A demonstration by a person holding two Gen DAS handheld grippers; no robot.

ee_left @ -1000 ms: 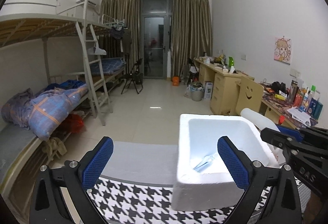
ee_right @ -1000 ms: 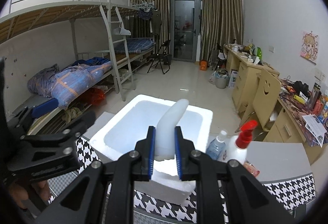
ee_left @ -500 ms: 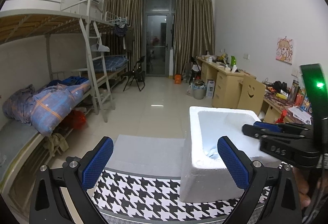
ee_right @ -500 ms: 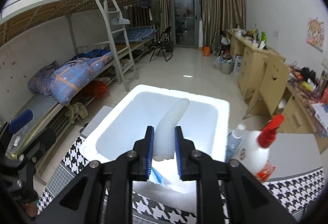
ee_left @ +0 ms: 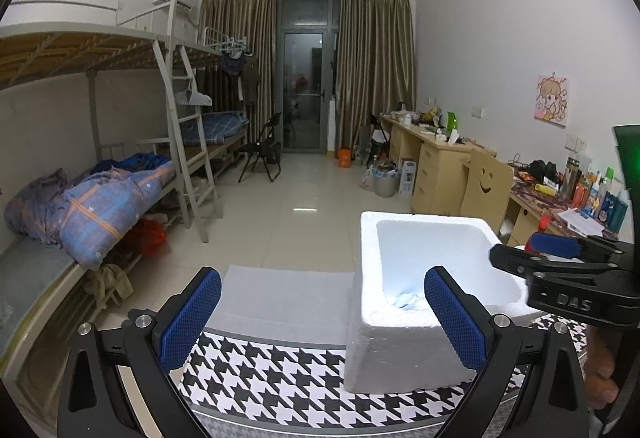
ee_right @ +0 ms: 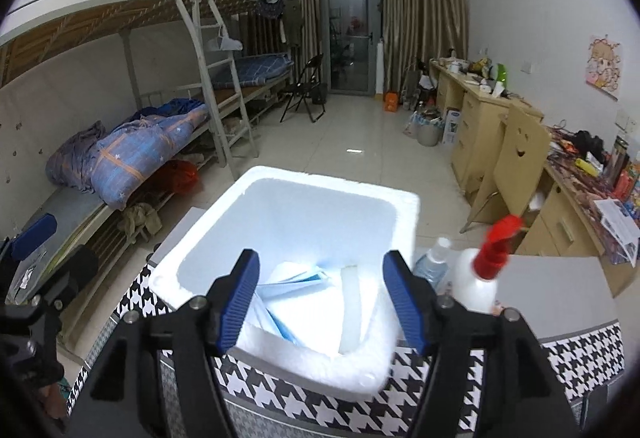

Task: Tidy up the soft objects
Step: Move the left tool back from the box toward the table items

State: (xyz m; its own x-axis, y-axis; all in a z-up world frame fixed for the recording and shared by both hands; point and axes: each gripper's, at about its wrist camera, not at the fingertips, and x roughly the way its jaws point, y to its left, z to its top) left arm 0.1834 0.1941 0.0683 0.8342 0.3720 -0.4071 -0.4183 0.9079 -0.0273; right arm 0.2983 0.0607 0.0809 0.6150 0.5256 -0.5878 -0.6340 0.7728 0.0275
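A white foam box (ee_right: 288, 197) stands on the houndstooth tablecloth (ee_right: 580, 354). My right gripper (ee_right: 322, 302) is open above the box's near side. A white soft tube (ee_right: 351, 310) lies on the box floor beside blue and white face masks (ee_right: 288, 290). In the left wrist view the box (ee_left: 400, 326) sits at the right. My left gripper (ee_left: 320, 322) is open and empty, left of the box. The right gripper (ee_left: 568, 266) shows over the box's right rim.
A white spray bottle with a red trigger (ee_right: 480, 274) and a clear bottle (ee_right: 434, 258) stand right of the box. A grey mat (ee_left: 288, 298) lies left of the box. Bunk beds (ee_left: 100, 197) line the left, desks (ee_left: 436, 165) the right.
My right gripper has opened and let go of the white tube, which now lies in the box. It has also come lower over the box. The left gripper stays open.
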